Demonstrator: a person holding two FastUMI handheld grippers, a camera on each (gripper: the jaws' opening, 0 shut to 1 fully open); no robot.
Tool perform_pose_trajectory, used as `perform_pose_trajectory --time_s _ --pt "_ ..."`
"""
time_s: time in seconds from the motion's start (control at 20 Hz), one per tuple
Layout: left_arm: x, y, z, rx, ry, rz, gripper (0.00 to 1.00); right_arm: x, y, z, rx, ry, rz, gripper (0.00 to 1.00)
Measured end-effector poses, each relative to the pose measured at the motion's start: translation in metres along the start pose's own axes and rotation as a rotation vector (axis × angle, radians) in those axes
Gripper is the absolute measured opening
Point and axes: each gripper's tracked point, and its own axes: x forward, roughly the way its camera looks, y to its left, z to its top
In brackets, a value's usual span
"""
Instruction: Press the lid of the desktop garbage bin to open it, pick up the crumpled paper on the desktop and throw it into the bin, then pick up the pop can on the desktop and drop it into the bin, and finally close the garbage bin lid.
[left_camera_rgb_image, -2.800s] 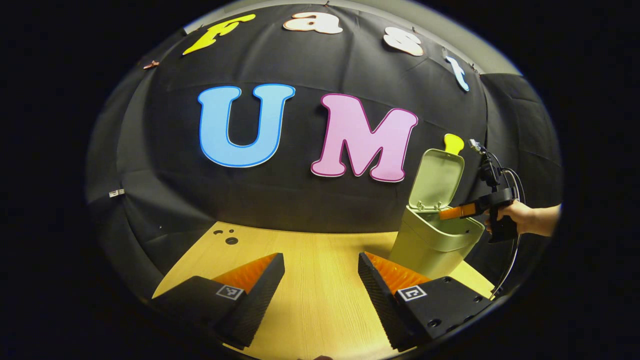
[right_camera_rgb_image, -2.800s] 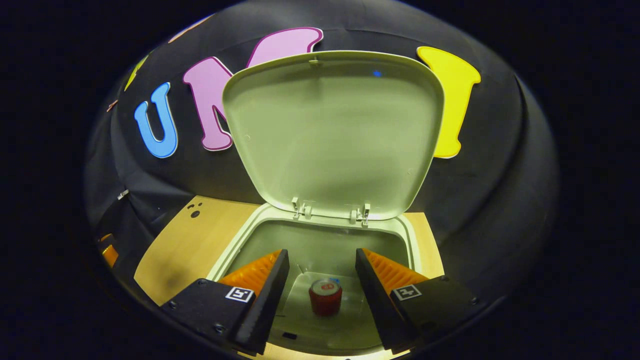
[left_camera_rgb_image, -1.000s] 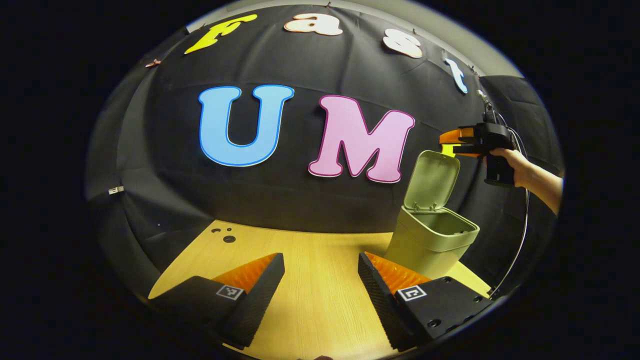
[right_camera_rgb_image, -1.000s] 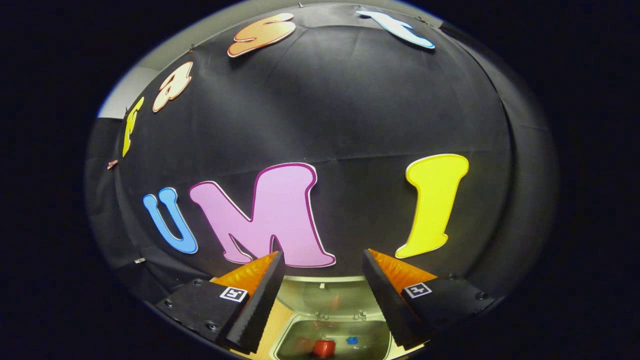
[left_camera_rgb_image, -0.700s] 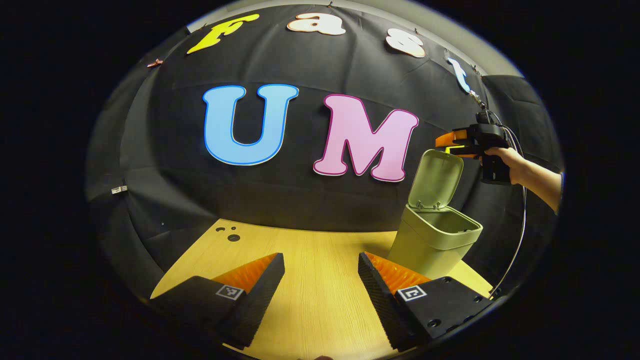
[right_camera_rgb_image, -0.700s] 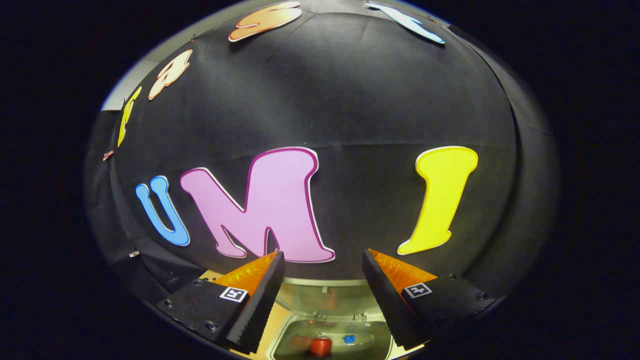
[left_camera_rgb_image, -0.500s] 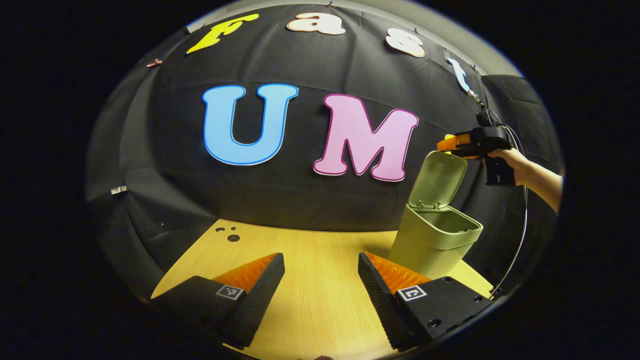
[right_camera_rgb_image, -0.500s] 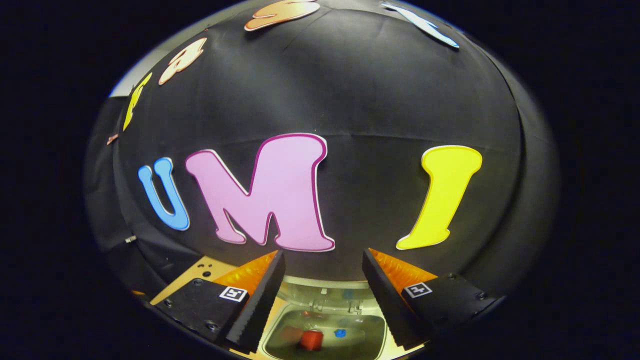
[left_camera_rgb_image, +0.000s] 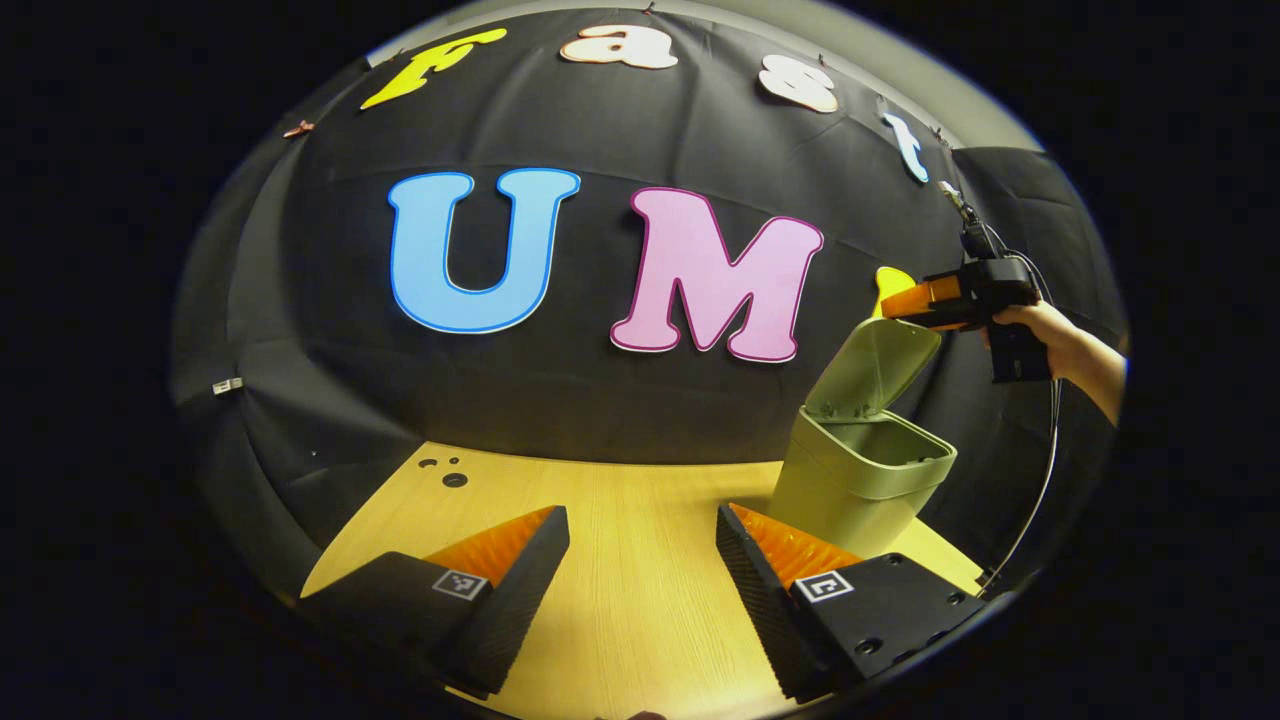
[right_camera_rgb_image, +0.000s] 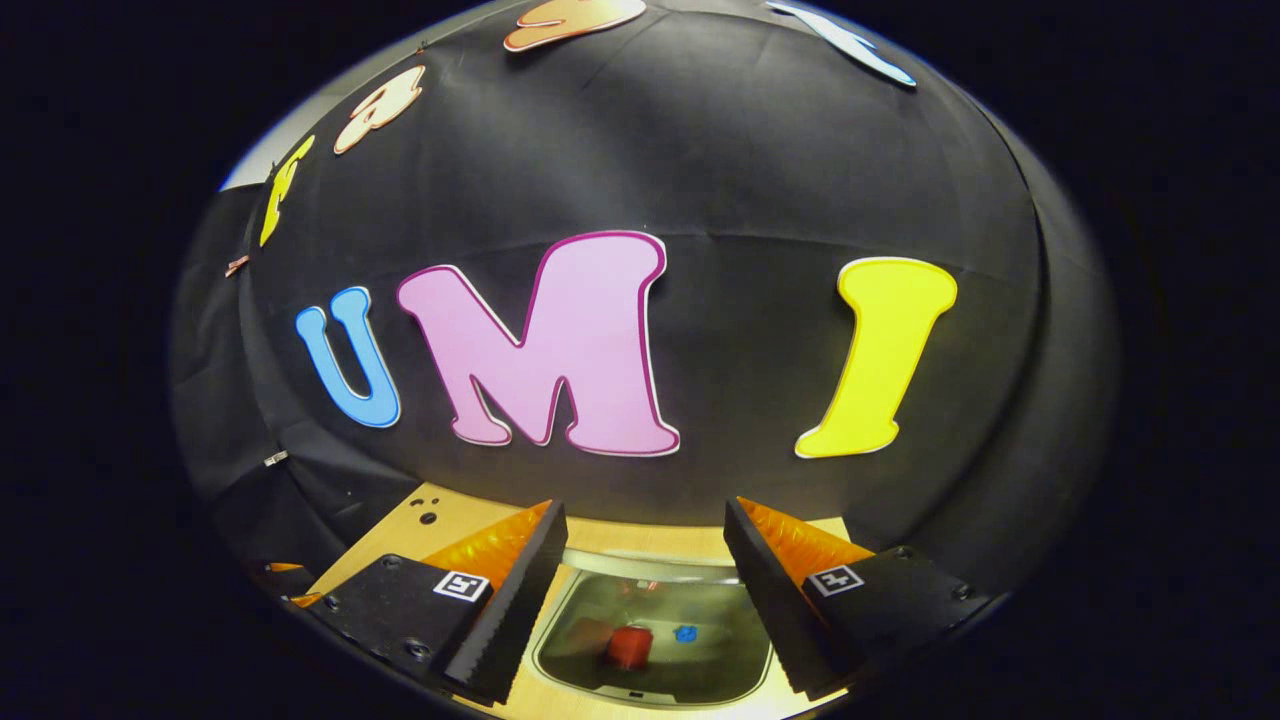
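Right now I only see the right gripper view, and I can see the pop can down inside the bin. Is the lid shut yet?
Observer: No. In the left gripper view the lid leans forward over the garbage bin, only partway down.
Operator: So where are my fingers?
Observer: Your right gripper is up at the lid's top edge. I cannot tell if it touches.
Operator: What about the other gripper?
Observer: The left gripper is open over the wooden table, off to the side of the bin, holding nothing.
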Motion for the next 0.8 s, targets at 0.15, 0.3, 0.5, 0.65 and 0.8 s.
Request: perform_pose_trajectory --time_s 0.15,0.3,0.5,0.65,0.8 --pt "0.0 0.0 0.0 0.002 0.001 -0.002 0.96 -0.005 0.001 -0.014 -0.005 0.043 0.014 0.99" --pt "0.001 -0.001 0.0 0.001 0.001 -0.003 0.96 -0.009 0.001 -0.03 -0.013 0.1 0.021 0.99" --pt "0.002 -0.003 0.002 0.003 -0.001 -0.004 0.95 -0.017 0.007 -0.059 -0.021 0.206 0.043 0.99" --pt "-0.001 -0.001 0.0 0.001 0.001 -0.005 0.96 -0.021 0.006 -0.079 -0.035 0.269 0.055 0.99" --pt "-0.001 -0.002 -0.001 0.0 0.002 -0.005 0.96 -0.023 0.006 -0.097 -0.026 0.345 0.075 0.98"
